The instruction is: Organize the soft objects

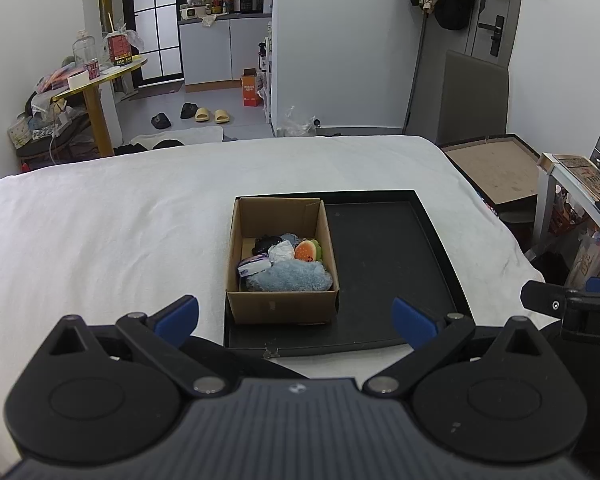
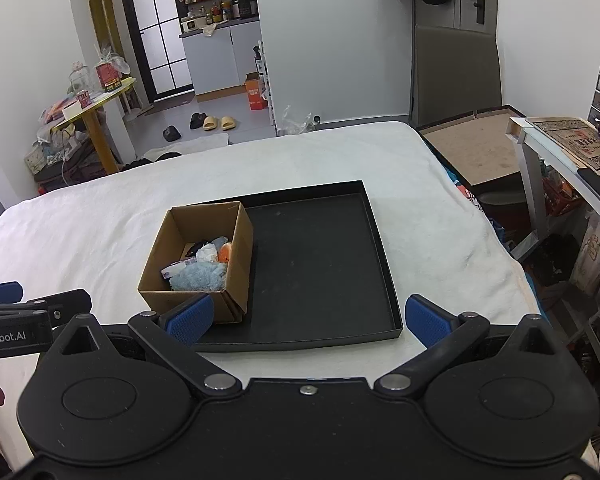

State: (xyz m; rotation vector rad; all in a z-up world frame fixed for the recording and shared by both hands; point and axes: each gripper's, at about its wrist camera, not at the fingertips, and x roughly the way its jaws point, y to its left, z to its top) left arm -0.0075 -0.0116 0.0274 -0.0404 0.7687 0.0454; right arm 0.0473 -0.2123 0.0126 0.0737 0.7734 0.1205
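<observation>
Cardboard box (image 1: 282, 264) of soft objects (image 1: 288, 268) on black tray (image 1: 384, 264): just ahead of left gripper (image 1: 296, 320), ahead-left of right gripper (image 2: 308, 320); both jaws wide, empty.

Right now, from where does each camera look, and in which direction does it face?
Left wrist: sits on the left gripper, facing across the white bed to the brown cardboard box; own open blue fingers show, the right gripper at the right edge.
Right wrist: sits on the right gripper, facing the flat black tray; own open fingers show, the left gripper at the left edge.
Shared: box holding soft items, tray, bed, kitchen doorway behind.
</observation>
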